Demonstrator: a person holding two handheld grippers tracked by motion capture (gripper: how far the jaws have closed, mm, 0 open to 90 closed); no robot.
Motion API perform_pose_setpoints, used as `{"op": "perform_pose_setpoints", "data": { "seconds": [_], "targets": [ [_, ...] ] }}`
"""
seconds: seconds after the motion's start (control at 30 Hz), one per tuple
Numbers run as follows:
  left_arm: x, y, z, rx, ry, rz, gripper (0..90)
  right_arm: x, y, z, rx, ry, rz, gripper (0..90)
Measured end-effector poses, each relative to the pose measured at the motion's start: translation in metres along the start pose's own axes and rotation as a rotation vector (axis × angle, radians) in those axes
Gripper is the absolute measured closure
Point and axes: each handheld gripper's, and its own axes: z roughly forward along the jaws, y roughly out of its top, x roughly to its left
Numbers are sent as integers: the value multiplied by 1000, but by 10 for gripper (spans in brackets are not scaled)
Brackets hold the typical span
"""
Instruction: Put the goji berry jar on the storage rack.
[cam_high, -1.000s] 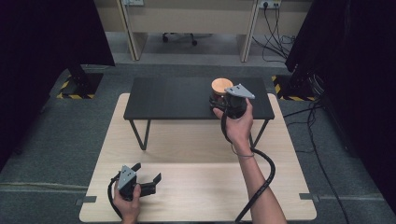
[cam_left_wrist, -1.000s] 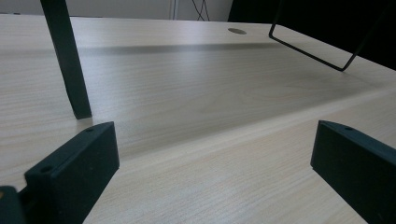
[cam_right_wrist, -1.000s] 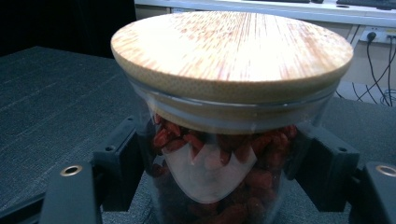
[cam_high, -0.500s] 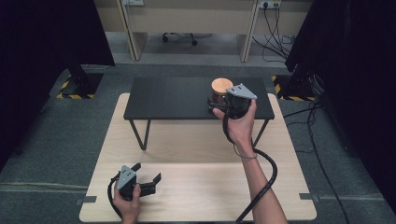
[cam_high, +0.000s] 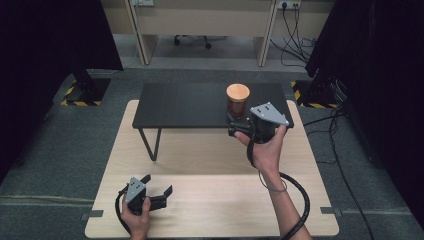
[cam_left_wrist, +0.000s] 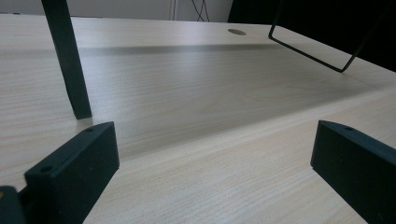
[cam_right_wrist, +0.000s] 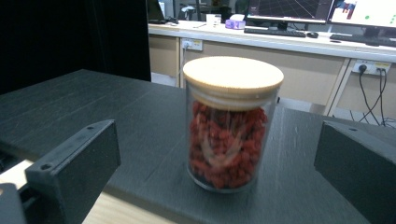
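A light wooden table (cam_high: 210, 150) fills the middle of the high view, standing on grey carpet, with dark curtains at either side and a pale desk with cables along the far wall. On the far half of the table stands a low black shelf (cam_high: 190, 102) raised on thin black wire legs (cam_left_wrist: 317, 53), which the left gripper view sees from underneath, along with one thicker black leg close by. At the right end of the shelf, near its front edge, a clear glass jar (cam_right_wrist: 232, 123) stands upright, packed with small red pieces and closed with a flat, round, light wooden lid (cam_right_wrist: 233, 74). The person's right hand (cam_high: 267, 150) holds the right gripper (cam_high: 239, 126) at the shelf's front edge, pointed at the jar; in the right gripper view its two black jaws stand wide apart, one on each side of the jar and clear of the glass, gripping nothing. The person's left hand (cam_high: 134, 220) holds the left gripper (cam_high: 159, 187) low over the table's near left corner, well apart from the jar. Its jaws are also spread wide, with bare wood between them. A thick black cable (cam_high: 300, 200) loops from the right gripper down past the right forearm.
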Motion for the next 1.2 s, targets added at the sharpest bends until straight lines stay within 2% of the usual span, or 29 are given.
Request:
{"op": "perform_pose_setpoints", "data": {
  "seconds": [0.37,0.83,1.2],
  "targets": [
    [0,0,0,-1,0,2,3,-3,-18,-27,-17,4,-18,3],
    [-2,-1,0,-3,4,9,3,-7,-51,-70,-53,22,-59,5],
    [-3,-1,0,-3,6,11,3,-13,-77,-96,-65,25,-47,5]
  ]
}}
